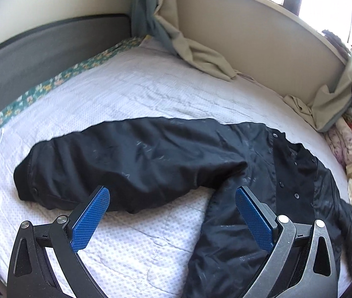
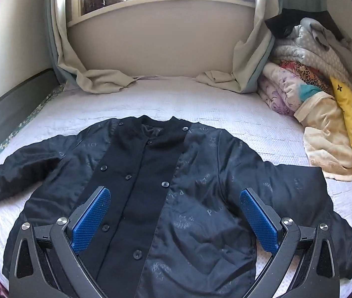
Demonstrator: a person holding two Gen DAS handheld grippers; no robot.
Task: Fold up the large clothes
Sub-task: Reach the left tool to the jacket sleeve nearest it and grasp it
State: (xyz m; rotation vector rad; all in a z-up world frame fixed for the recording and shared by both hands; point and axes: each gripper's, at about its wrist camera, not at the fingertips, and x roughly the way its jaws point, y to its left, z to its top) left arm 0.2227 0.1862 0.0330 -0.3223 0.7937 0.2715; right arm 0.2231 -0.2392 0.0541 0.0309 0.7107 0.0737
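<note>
Here the black jacket (image 2: pixel 166 186) lies flat beneath both hand-held grippers — left (image 1: pixel 172 219), right (image 2: pixel 174 221) — each spread apart

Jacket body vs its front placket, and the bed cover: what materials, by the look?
Jacket body: likely slick woven synthetic, faint sheen, printed lettering. Front placket: matte, heavier cloth, perhaps wool or knit; no shine. Bed cover: white quilted textile, stitched dotted texture.
</note>
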